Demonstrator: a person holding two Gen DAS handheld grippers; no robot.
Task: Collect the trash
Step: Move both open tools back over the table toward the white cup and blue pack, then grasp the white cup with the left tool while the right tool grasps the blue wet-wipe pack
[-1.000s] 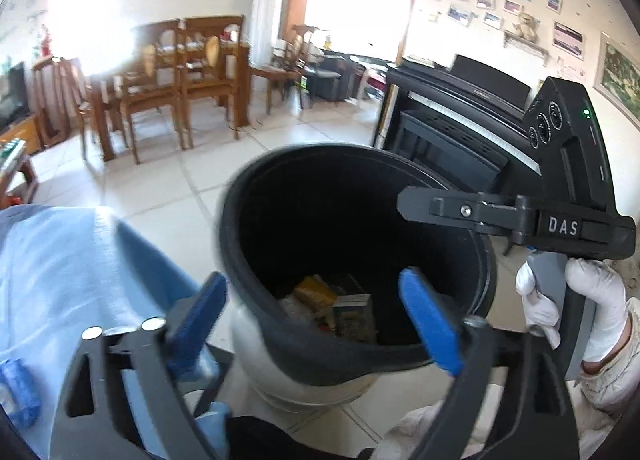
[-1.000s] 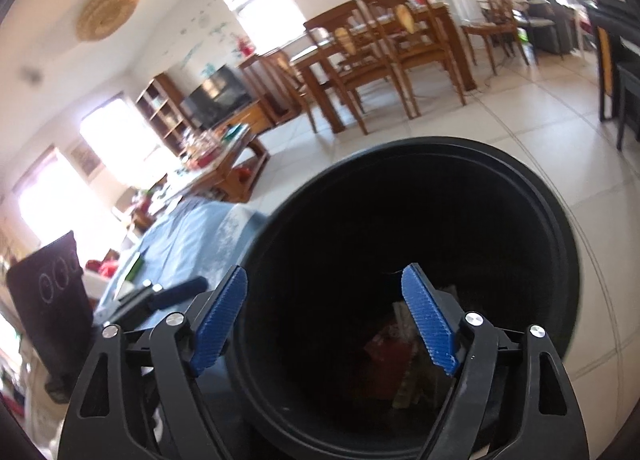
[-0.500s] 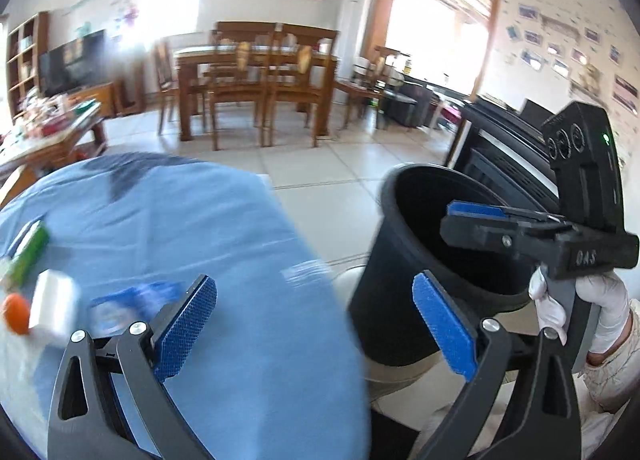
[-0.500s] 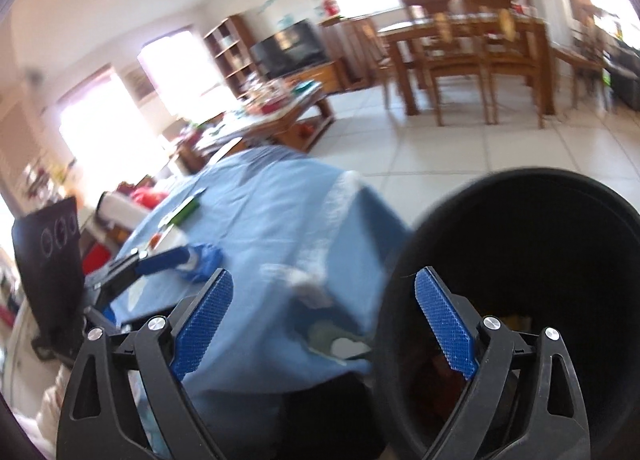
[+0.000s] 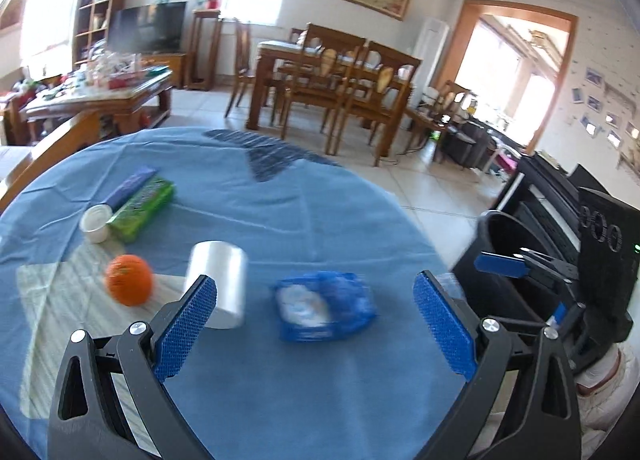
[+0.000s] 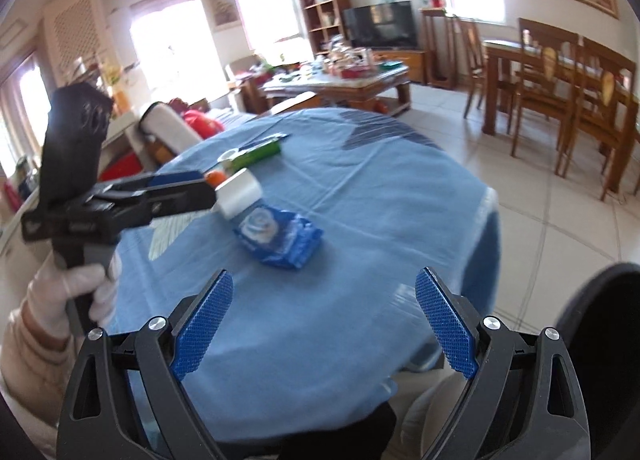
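A crumpled blue packet (image 5: 326,306) (image 6: 280,234) lies on the round table's blue cloth (image 5: 280,200) (image 6: 380,180). Left of it lie a white roll (image 5: 218,284) (image 6: 240,194) on its side and an orange (image 5: 129,280) (image 6: 214,178). Farther back are a green box (image 5: 142,208) (image 6: 256,154) and a small white tub (image 5: 96,222). My left gripper (image 5: 314,280) hangs open above the near cloth, the packet just beyond its tips. My right gripper (image 6: 325,274) is open and empty over the table's near edge. The black bin (image 5: 504,260) (image 6: 600,320) stands on the floor to the right.
A purple box (image 5: 132,184) lies beside the green one. A gloved hand (image 6: 80,288) holds the left tool. Beyond the table are tiled floor, a wooden dining set (image 5: 340,76), a cluttered coffee table (image 5: 100,96) and a black piano (image 5: 560,196) behind the bin.
Both views have swung left, away from the bin's mouth and onto the table. The bin has slid to the right edge. Both grippers stay open with nothing in them.
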